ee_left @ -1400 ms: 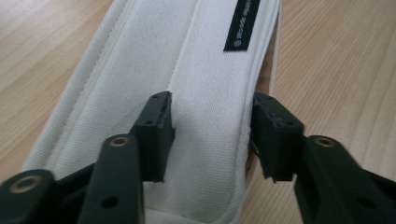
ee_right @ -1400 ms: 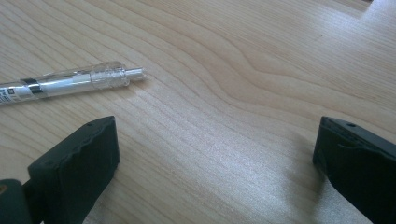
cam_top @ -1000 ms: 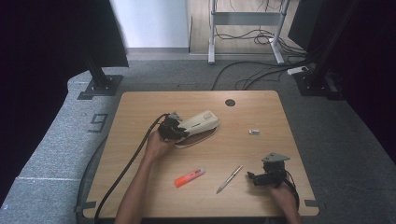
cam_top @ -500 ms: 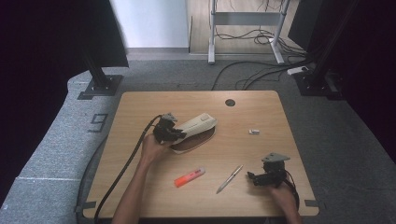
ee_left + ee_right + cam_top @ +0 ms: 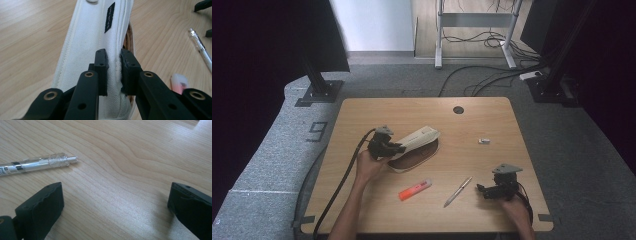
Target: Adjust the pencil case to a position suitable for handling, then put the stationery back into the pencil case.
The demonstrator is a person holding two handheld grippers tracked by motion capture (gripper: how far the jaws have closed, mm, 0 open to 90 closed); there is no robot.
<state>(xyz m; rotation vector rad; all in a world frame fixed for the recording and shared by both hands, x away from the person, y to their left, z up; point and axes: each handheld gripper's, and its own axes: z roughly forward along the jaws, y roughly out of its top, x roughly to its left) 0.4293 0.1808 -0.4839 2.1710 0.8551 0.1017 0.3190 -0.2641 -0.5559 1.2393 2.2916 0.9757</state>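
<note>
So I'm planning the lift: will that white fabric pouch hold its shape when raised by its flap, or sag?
Probably sag. The white pouch looks like soft stitched canvas, and the left gripper pinches only a thin fold. Its flap is raised while the body rests on the table, so it seems floppy. It likely won't roll.

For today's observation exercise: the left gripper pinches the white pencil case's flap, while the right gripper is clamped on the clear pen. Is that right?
Not quite. The left gripper does pinch the white pencil case, but the right gripper is open over bare table; the clear pen lies free beside it. The right gripper view shows this.
</note>
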